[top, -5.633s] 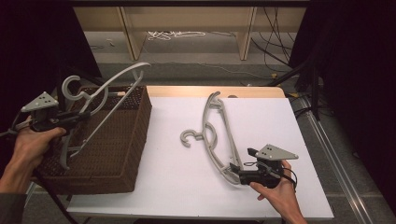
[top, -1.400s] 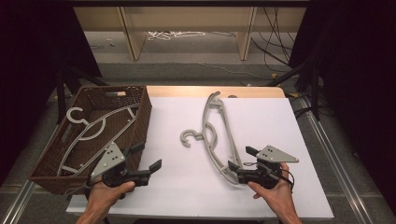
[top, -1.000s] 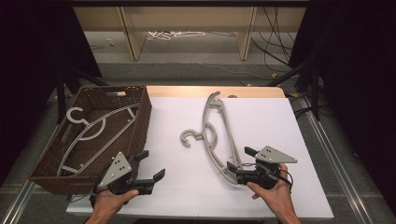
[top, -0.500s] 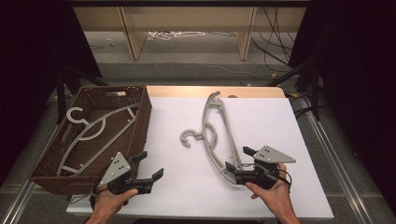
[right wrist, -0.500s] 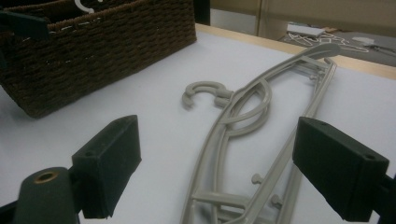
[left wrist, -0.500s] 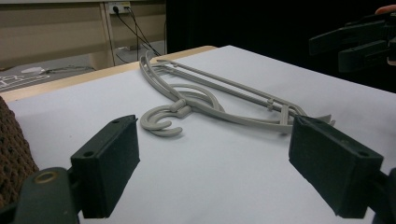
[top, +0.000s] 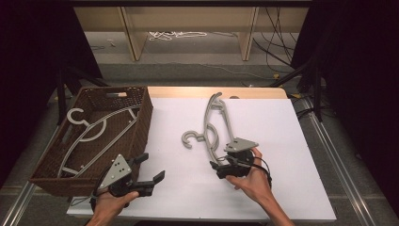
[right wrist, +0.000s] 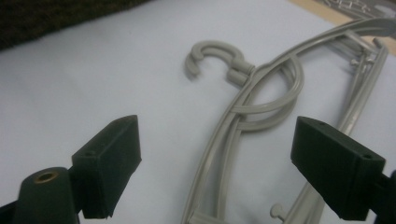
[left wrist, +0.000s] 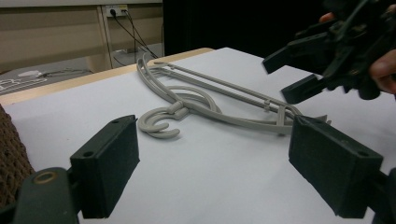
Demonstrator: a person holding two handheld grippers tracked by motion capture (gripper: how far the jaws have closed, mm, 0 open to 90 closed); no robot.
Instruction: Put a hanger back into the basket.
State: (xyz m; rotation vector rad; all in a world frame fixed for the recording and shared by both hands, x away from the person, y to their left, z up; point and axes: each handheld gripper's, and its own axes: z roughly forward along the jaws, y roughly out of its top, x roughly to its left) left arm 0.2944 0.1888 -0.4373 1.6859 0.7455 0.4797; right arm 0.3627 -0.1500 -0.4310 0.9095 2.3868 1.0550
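A grey plastic hanger (top: 214,127) lies flat on the white table (top: 291,141), hook toward the basket. My right gripper (top: 217,168) is open at the hanger's near end, and in the right gripper view the hanger's arm (right wrist: 252,107) runs between its jaws. Nothing is gripped by my right gripper (right wrist: 215,154). My left gripper (top: 151,167) is open near the table's front edge, beside the brown wicker basket (top: 143,117). A pale hanger (top: 89,134) lies inside the basket. The left gripper view shows the grey hanger (left wrist: 210,107) beyond my left gripper (left wrist: 212,158), and the right gripper (left wrist: 299,70) at upper right.
The basket's wall (left wrist: 9,154) is close at the left of my left gripper. A wooden strip (top: 188,92) edges the table's far side. Metal rails (top: 339,160) run along both sides. Cables (top: 179,35) lie on the floor beyond.
Earlier my left gripper held the pale hanger over the basket; that hanger now lies inside and the gripper is open at the front edge. My right gripper has crept left over the grey hanger's end.
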